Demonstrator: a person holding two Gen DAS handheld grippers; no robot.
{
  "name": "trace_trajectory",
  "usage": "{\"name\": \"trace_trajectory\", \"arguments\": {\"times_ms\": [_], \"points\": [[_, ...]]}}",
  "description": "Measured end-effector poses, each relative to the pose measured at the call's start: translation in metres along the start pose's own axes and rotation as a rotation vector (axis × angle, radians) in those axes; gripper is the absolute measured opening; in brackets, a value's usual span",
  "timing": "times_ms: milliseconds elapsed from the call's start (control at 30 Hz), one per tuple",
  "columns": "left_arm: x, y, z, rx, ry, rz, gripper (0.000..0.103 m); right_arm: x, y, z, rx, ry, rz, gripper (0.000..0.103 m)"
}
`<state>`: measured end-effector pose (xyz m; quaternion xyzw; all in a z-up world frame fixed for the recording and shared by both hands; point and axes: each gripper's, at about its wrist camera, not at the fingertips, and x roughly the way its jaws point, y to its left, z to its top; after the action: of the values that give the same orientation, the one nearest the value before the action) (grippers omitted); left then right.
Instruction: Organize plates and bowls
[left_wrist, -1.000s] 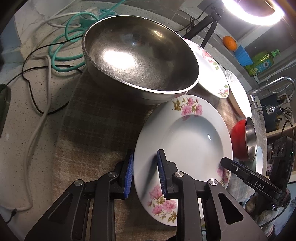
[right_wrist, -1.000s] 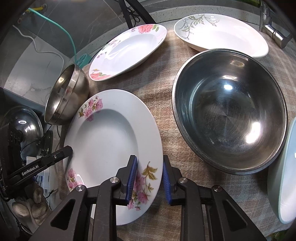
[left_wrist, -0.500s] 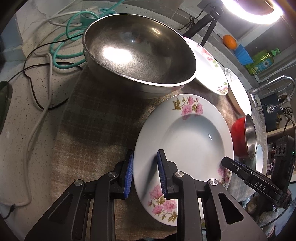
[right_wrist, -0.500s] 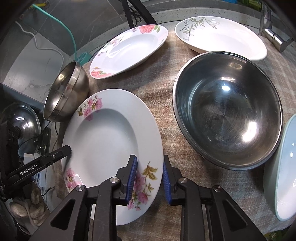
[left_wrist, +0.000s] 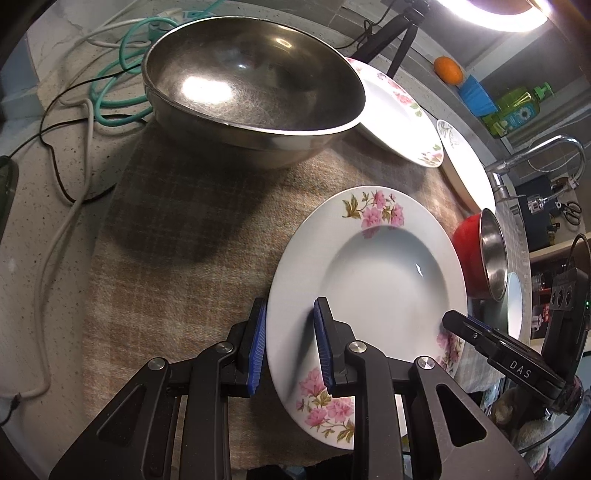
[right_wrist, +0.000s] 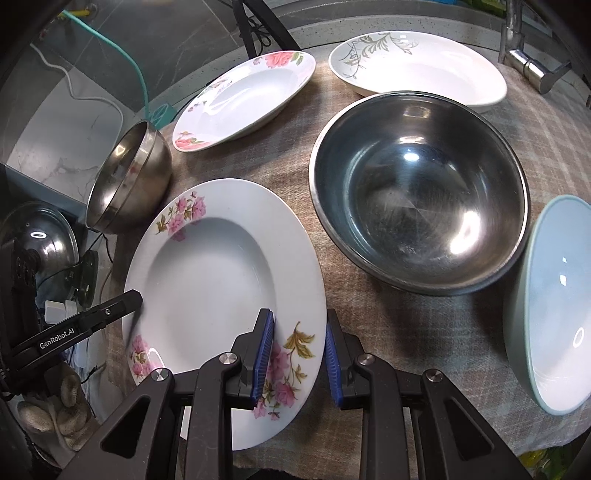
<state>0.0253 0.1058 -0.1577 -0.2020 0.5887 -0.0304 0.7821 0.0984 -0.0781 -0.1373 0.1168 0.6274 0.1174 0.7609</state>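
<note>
A white deep plate with pink flowers (left_wrist: 384, 280) (right_wrist: 214, 280) hangs a little above the plaid cloth (left_wrist: 184, 236), held at opposite rims. My left gripper (left_wrist: 290, 343) is shut on its left rim. My right gripper (right_wrist: 297, 354) is shut on its other rim. A large steel bowl (left_wrist: 251, 88) stands beyond it in the left wrist view. In the right wrist view another large steel bowl (right_wrist: 417, 218) sits to the right and a small steel bowl (right_wrist: 129, 181) lies on its side to the left.
A second flowered plate (right_wrist: 243, 99) and a leaf-patterned plate (right_wrist: 421, 70) lie at the far side. A pale blue bowl (right_wrist: 554, 306) sits at the right. A red-and-steel bowl (left_wrist: 480, 254), cables (left_wrist: 110, 92), a tap (left_wrist: 535, 155) and a pot lid (right_wrist: 40, 243) lie around the cloth.
The plate and both grippers have risen slightly and drawn back from the large bowls, which now look farther off. Both grips are unchanged.
</note>
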Motion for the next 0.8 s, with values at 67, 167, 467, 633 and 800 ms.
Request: {"name": "trace_trajectory", "arguments": {"times_ms": [67,167,467,633,800], "points": [[0.001,-0.002,-0.001,0.005,0.002,-0.001,0.023,-0.001,-0.003,-0.002,0.005,0.0,-0.002,0.024],[0.001,-0.004,-0.002,0.009,0.002,-0.001,0.023,-0.001,-0.005,-0.005,0.013,0.0,-0.005,0.024],[0.004,-0.008,-0.003,0.02,0.004,0.0,0.024,-0.005,-0.009,-0.014,0.024,-0.003,-0.009,0.024],[0.006,-0.012,-0.004,0.018,0.006,-0.001,0.024,-0.006,-0.009,-0.017,0.024,-0.001,-0.01,0.024],[0.005,-0.01,-0.004,0.023,0.005,-0.001,0.024,-0.005,-0.01,-0.018,0.027,0.001,-0.007,0.024]]}}
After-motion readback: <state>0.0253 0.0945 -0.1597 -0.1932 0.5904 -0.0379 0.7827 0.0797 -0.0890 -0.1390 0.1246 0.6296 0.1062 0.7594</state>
